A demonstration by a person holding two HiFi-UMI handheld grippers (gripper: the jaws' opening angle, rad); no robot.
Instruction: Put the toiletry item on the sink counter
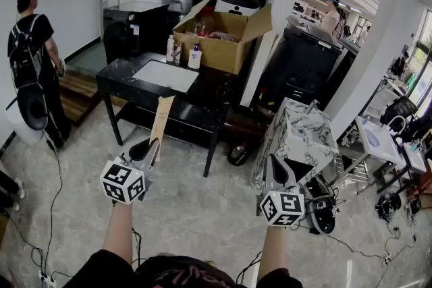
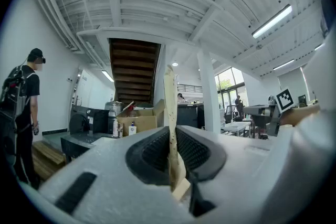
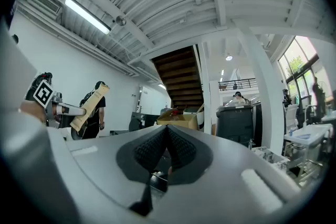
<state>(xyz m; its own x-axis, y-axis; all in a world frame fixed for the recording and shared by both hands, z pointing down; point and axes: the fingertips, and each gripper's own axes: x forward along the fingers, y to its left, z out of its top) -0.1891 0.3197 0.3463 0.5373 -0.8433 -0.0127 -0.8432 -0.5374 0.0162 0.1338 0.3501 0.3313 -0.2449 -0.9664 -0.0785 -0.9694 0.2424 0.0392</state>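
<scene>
My left gripper (image 1: 146,149) is shut on a long flat tan paper packet (image 1: 161,123), the toiletry item, which stands up out of the jaws. In the left gripper view the packet (image 2: 170,128) rises edge-on between the black pads. My right gripper (image 1: 278,172) is held at the same height to the right, shut with nothing between its pads (image 3: 167,148). The right gripper view shows the packet (image 3: 89,107) off to the left. Ahead stands a black sink counter (image 1: 121,81) with a white basin (image 1: 166,75) and several bottles (image 1: 194,57) on it.
An open cardboard box (image 1: 223,37) sits on the counter's far right. A person with a backpack (image 1: 34,57) stands at the left. A marble-patterned block (image 1: 297,135) is ahead on the right, with black gear (image 1: 320,209) at its foot. Cables run over the floor.
</scene>
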